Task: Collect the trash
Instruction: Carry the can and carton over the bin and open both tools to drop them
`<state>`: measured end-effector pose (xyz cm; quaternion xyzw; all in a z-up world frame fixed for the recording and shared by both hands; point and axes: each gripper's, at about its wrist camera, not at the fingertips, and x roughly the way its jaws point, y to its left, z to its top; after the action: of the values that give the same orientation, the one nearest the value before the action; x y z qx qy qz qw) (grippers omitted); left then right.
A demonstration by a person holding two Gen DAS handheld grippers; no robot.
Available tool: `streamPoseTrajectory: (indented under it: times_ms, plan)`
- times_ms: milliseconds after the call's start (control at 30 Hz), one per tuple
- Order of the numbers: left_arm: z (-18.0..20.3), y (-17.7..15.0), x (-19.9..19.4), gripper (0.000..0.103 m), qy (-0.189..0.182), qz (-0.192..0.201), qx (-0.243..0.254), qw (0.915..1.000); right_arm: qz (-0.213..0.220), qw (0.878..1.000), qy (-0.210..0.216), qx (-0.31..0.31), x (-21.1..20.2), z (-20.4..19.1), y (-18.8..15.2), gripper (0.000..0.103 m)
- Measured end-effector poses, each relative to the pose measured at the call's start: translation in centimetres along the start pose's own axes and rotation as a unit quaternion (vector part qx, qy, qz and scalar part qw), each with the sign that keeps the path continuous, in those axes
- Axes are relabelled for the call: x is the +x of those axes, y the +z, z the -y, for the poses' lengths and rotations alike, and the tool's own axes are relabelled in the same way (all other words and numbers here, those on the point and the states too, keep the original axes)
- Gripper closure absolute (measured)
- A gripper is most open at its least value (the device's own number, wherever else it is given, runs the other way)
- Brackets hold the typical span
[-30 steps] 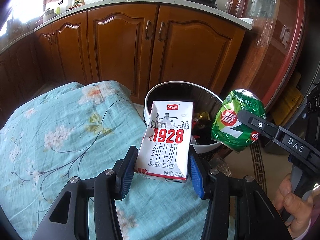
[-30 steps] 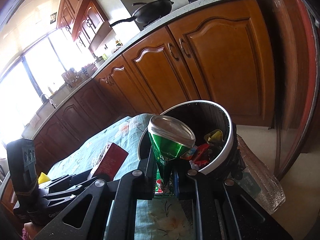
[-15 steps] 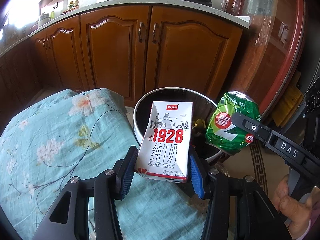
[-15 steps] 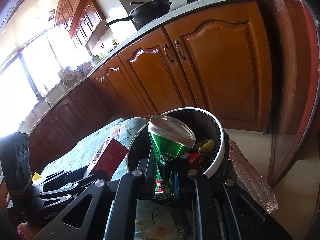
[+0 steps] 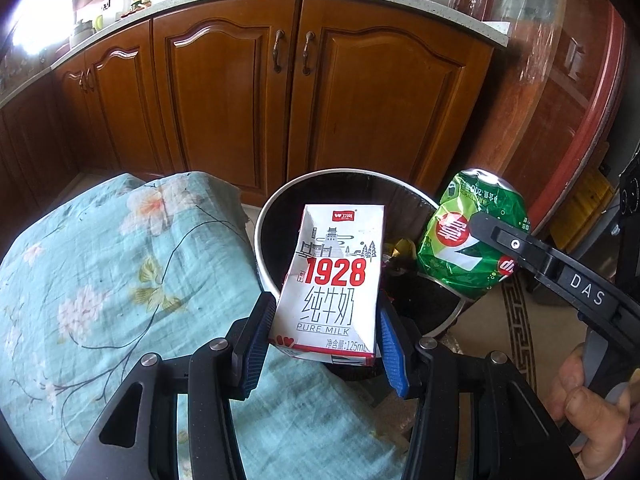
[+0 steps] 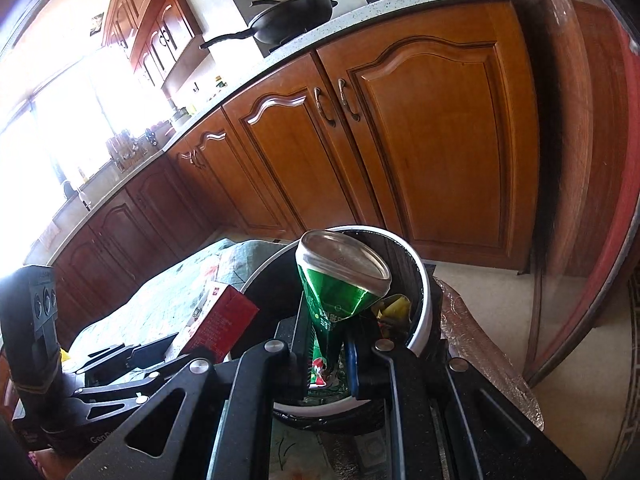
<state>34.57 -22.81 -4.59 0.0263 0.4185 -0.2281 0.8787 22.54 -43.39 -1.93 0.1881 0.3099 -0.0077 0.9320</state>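
My left gripper is shut on a white and red "1928" milk carton and holds it over the near rim of the round white-rimmed trash bin. My right gripper is shut on a crushed green soda can, held over the bin. In the left wrist view the can hangs over the bin's right side, pinched by the right gripper's fingers. In the right wrist view the carton sits at the left in the left gripper. Wrappers lie inside the bin.
A table with a teal floral cloth lies left of the bin. Wooden kitchen cabinets stand behind it. A plastic-wrapped red wooden edge curves at the right. A patterned rug lies on the floor at the right.
Both grippers have moved forward, carrying the carton and the can from beside the bin to above its opening. Both grips are unchanged.
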Motion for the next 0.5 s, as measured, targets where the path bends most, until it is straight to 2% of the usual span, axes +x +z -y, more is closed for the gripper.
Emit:
streamPoseTrajectory:
  times_ms: [500]
  plan:
    - [0.2,1.3,2.5,0.056,0.001,-0.015,-0.002,0.9999,-0.011,1.0,-0.011,-0.013,1.5,0.0,1.0,0.09]
